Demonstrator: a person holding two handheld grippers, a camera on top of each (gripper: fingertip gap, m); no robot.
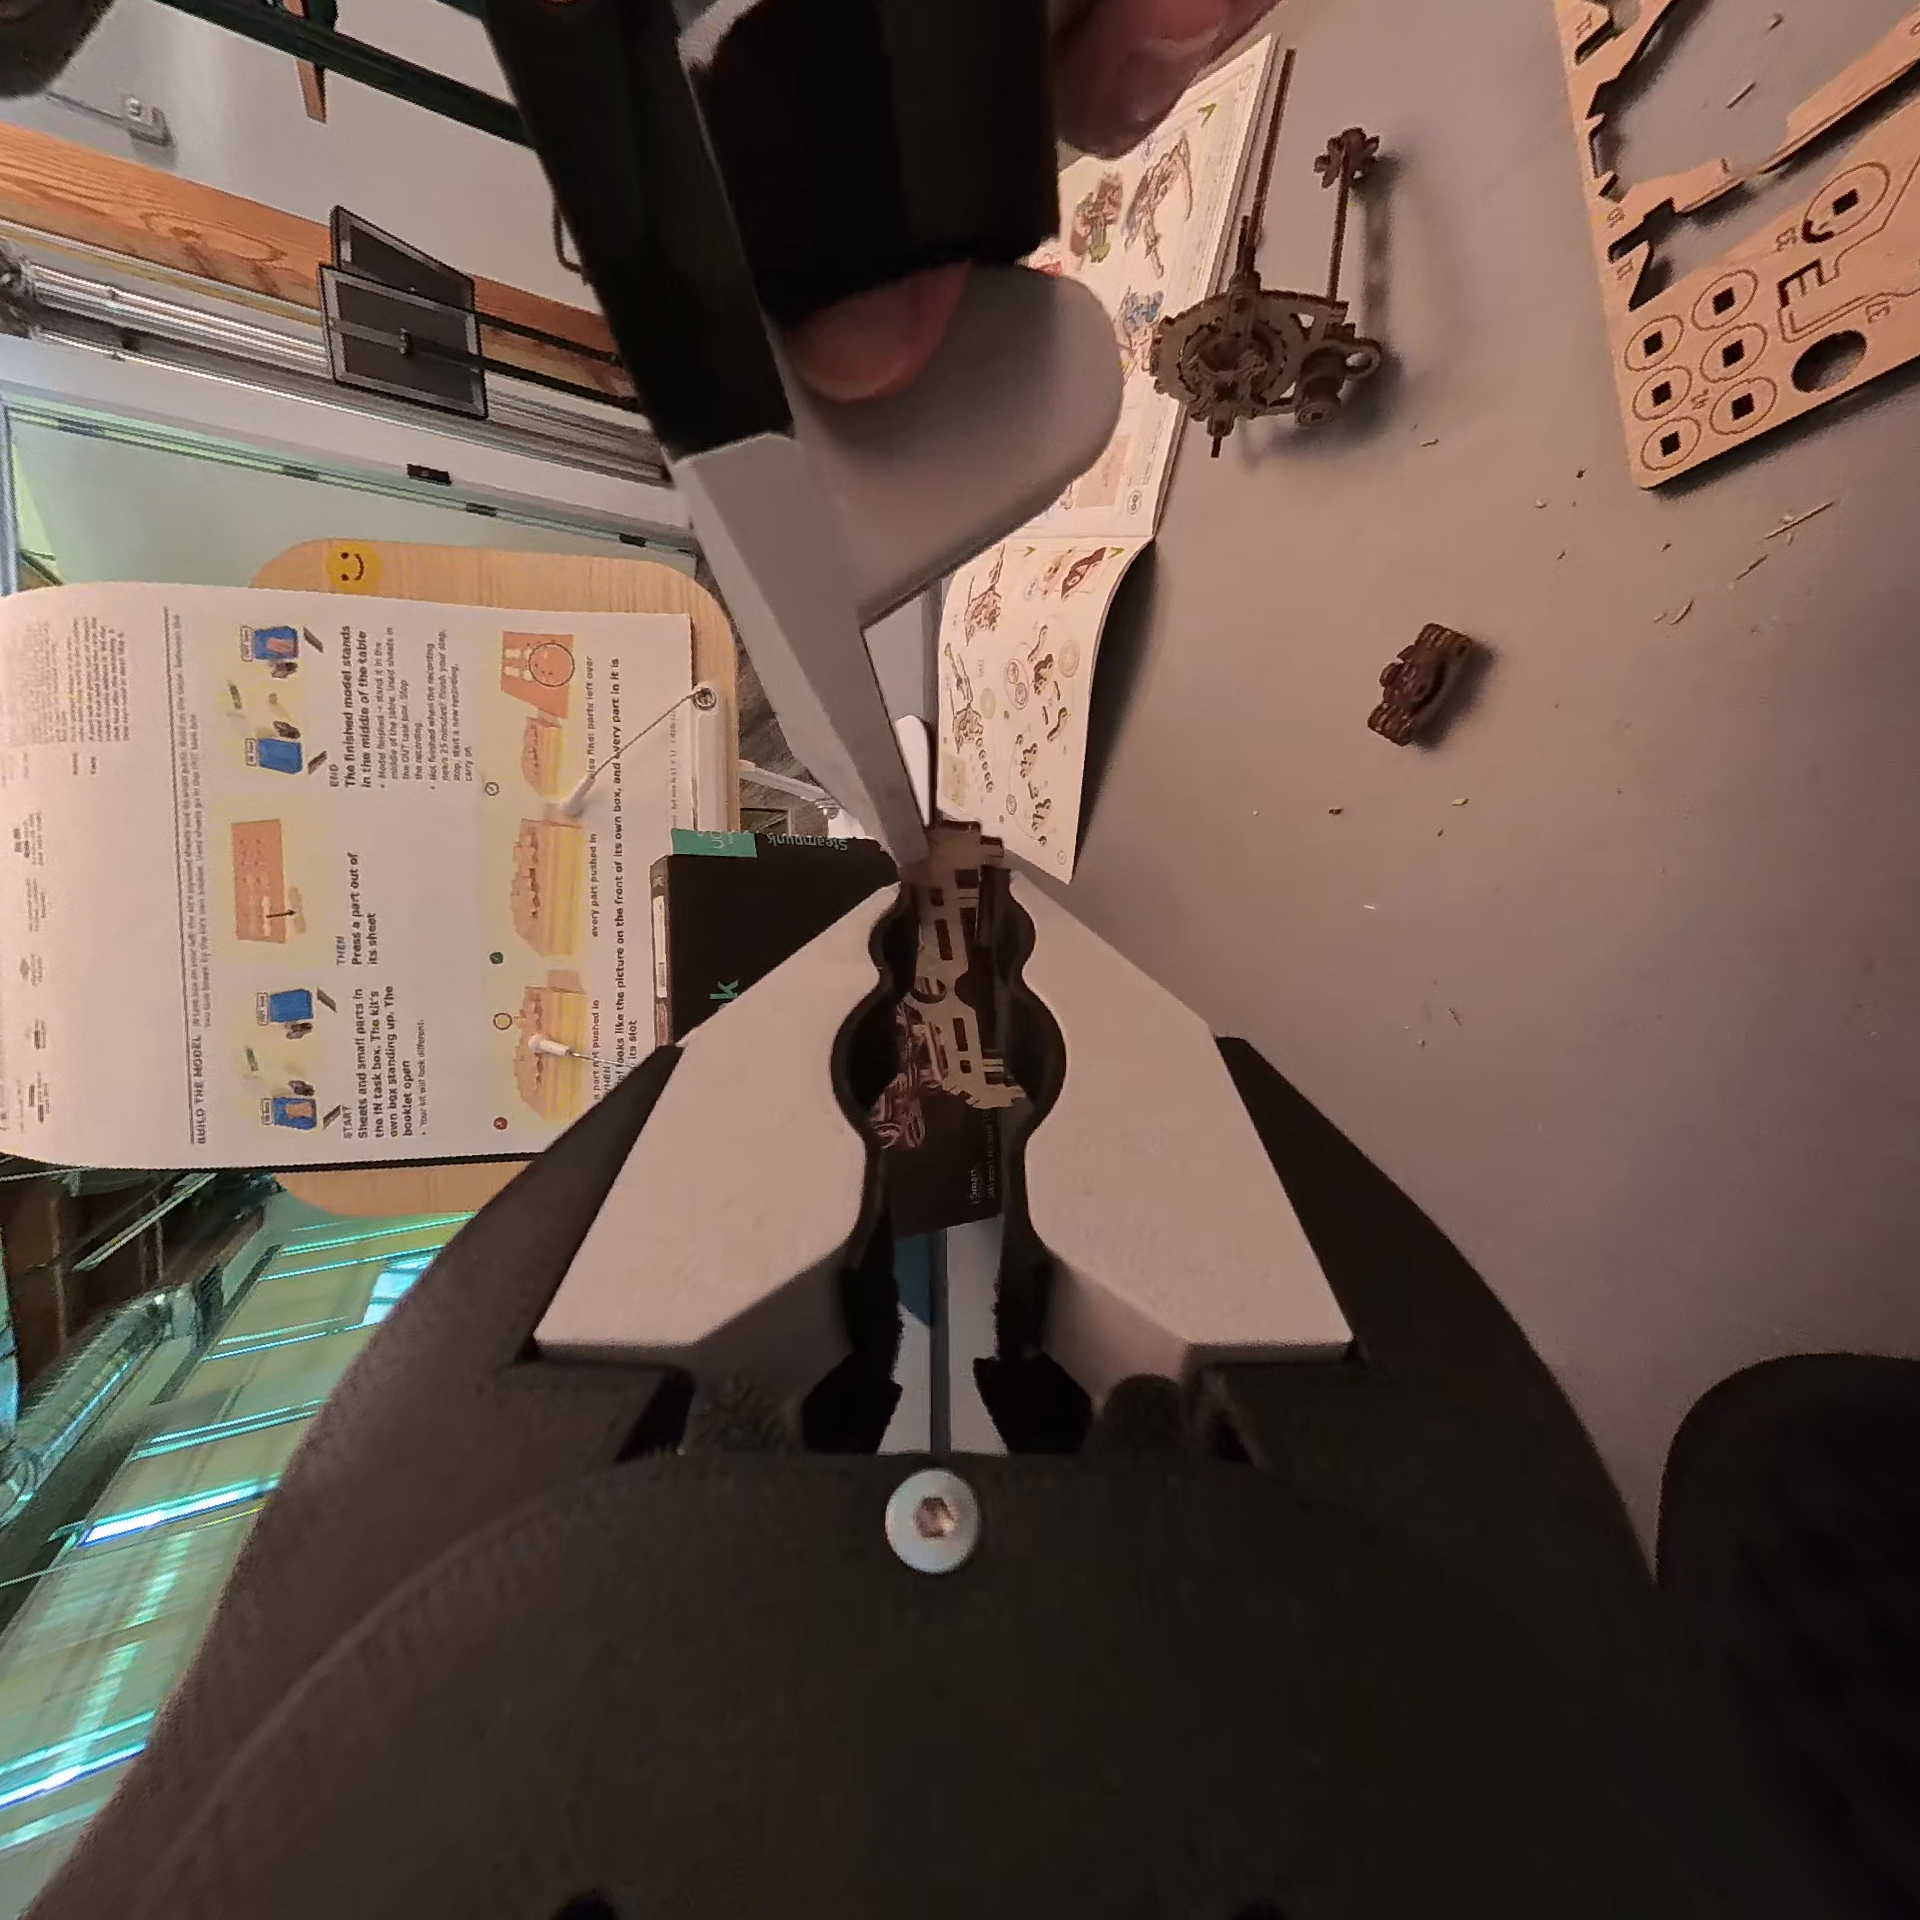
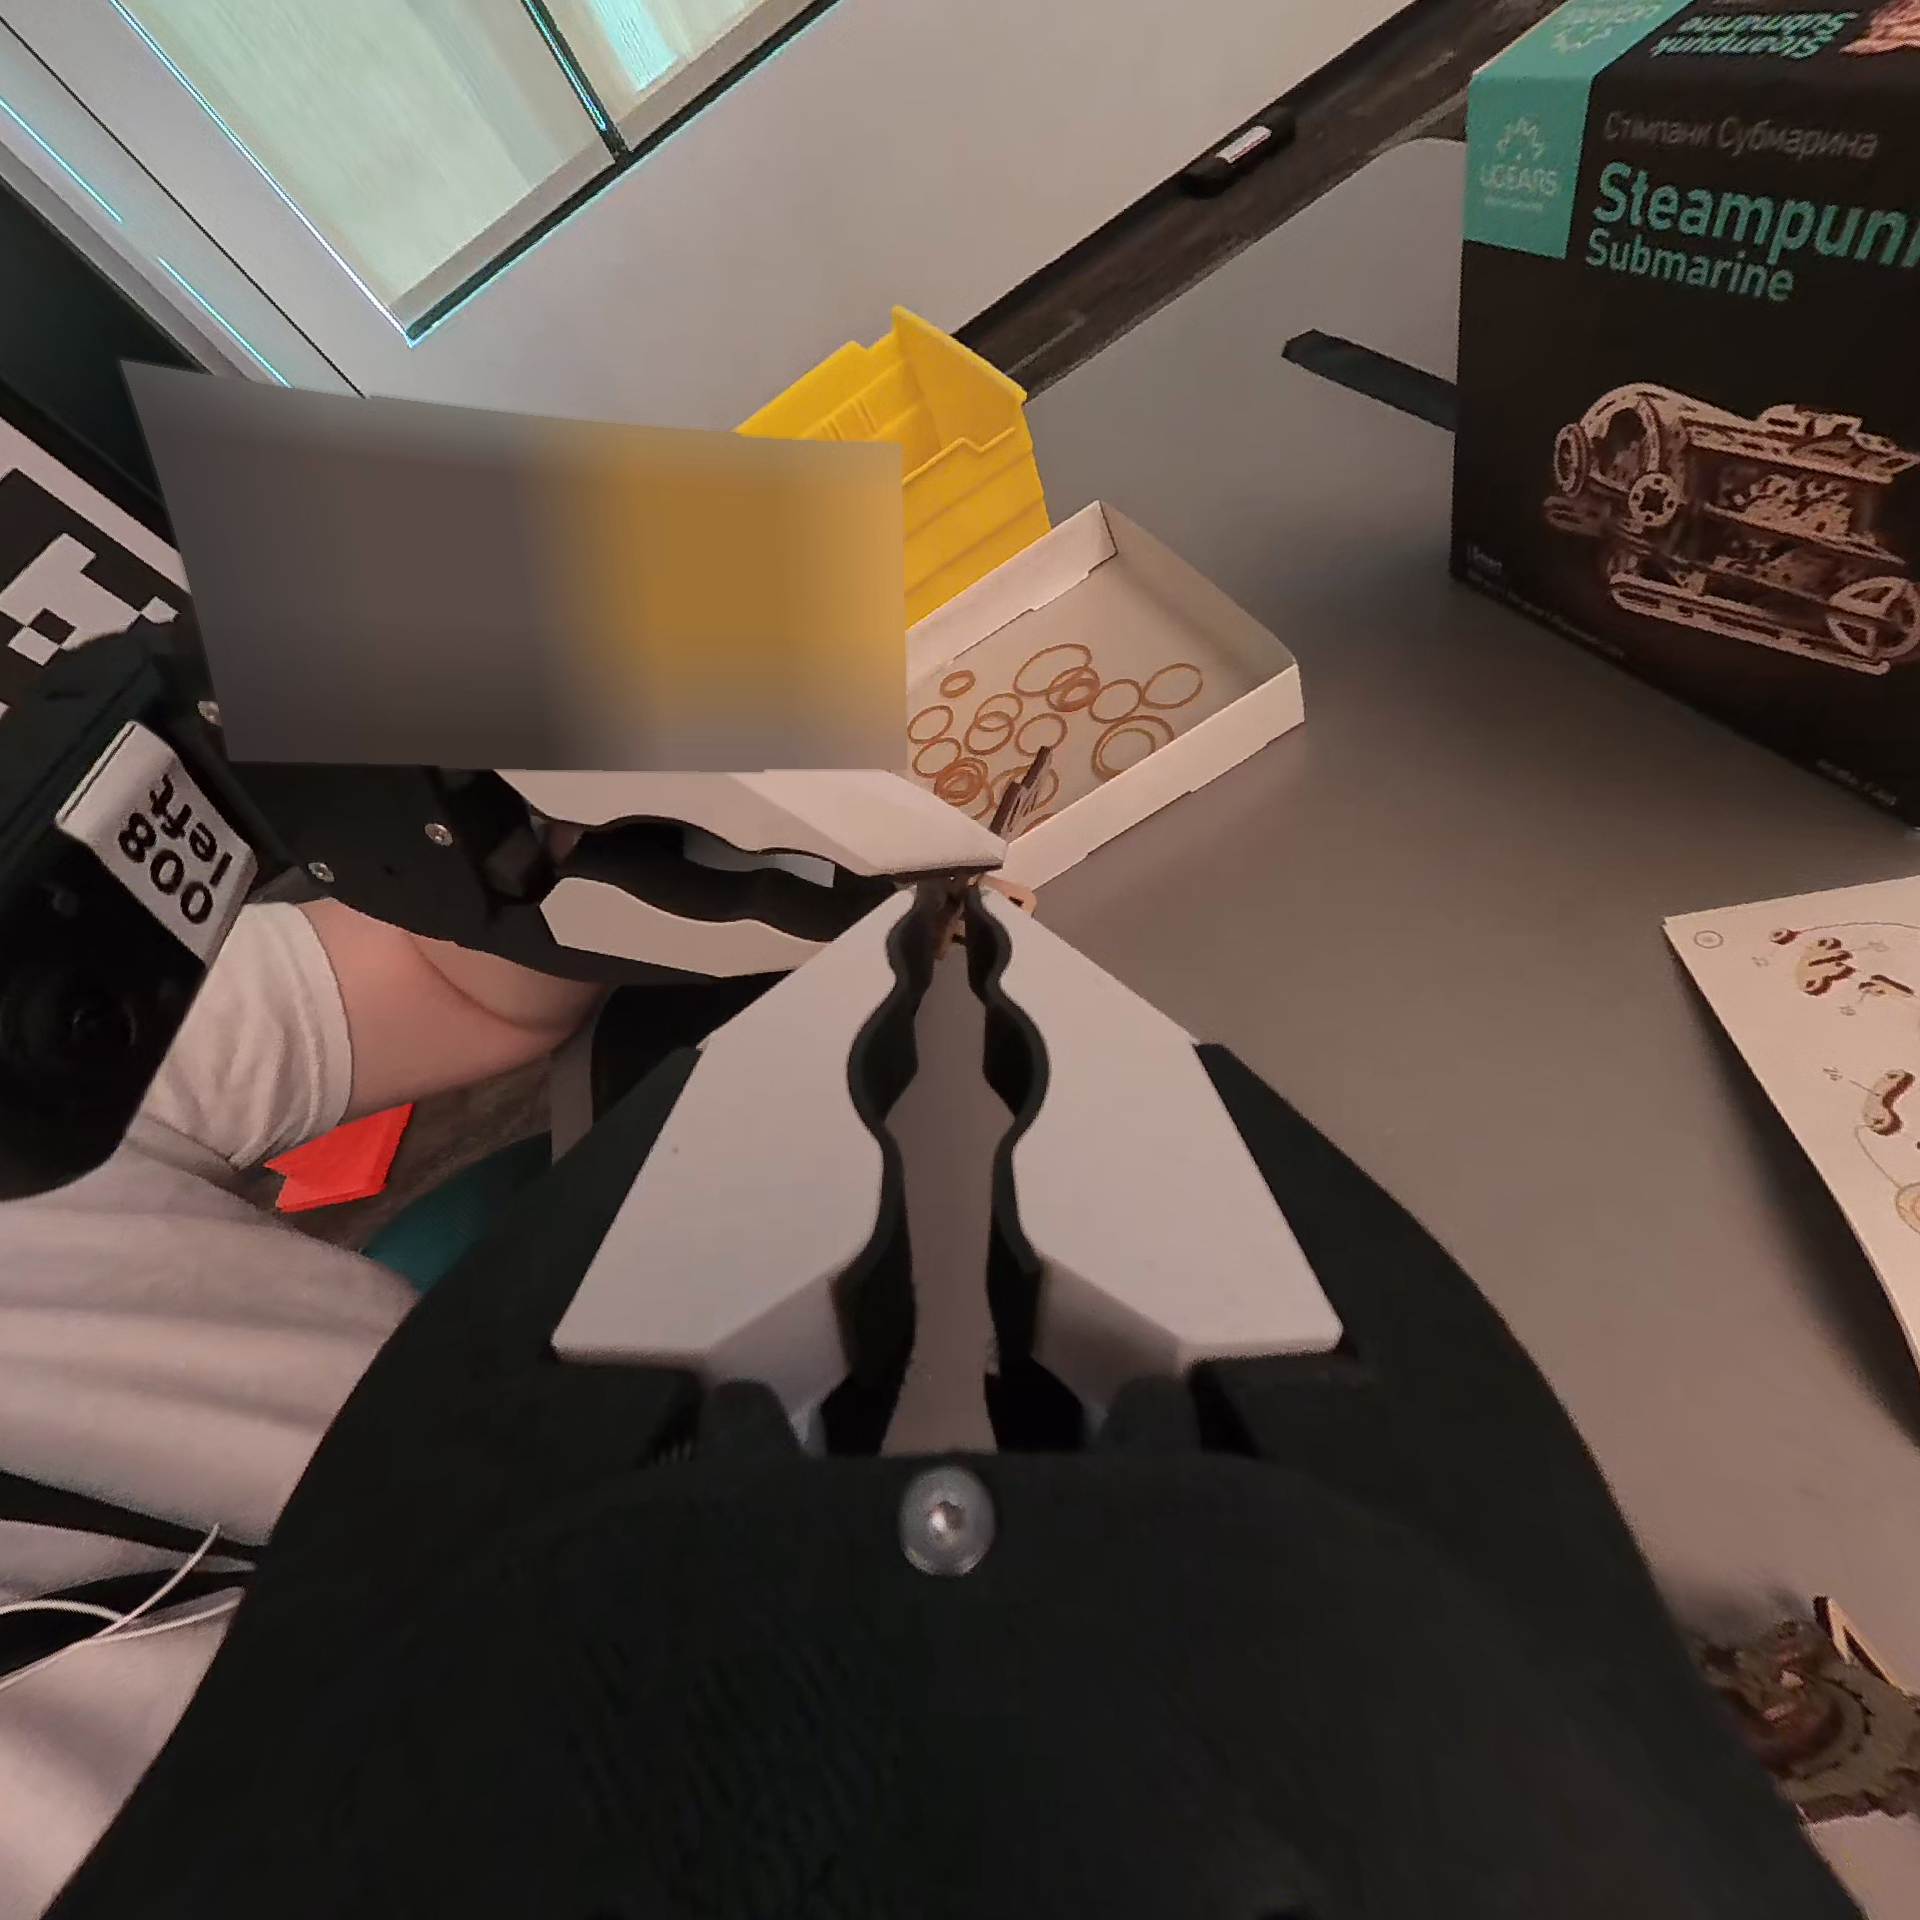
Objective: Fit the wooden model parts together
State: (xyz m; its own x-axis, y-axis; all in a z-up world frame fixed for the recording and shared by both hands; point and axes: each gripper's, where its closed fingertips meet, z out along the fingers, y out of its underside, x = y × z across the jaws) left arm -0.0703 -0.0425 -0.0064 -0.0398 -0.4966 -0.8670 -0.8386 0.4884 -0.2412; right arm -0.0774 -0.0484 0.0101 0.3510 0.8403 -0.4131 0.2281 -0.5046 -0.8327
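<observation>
In the left wrist view my left gripper (image 1: pixel 951 883) is shut on a pale, flat wooden part with slots (image 1: pixel 951 997), which stands between its fingers above the grey table (image 1: pixel 1455 1039). My right gripper (image 1: pixel 909 831) comes in from above, and its tip meets the top end of that part. In the right wrist view my right gripper (image 2: pixel 948 904) is shut on a small wooden piece (image 2: pixel 943 927) at its tips. The left gripper (image 2: pixel 977 857) reaches in from the left and touches the same spot. The joint between the pieces is hidden by the fingers.
A dark gear assembly (image 1: pixel 1257 343), a small dark wooden piece (image 1: pixel 1423 686), a punched plywood sheet (image 1: pixel 1766 260) and an open booklet (image 1: pixel 1039 675) lie on the table. A kit box (image 2: pixel 1683 364), a white tray of rubber rings (image 2: pixel 1091 707) and a yellow bin (image 2: pixel 935 447) stand behind. The tips of both grippers are at nearly the same place. From either gripper's tips it is about 20 centimetres to the dark gear assembly (image 1: pixel 1257 343).
</observation>
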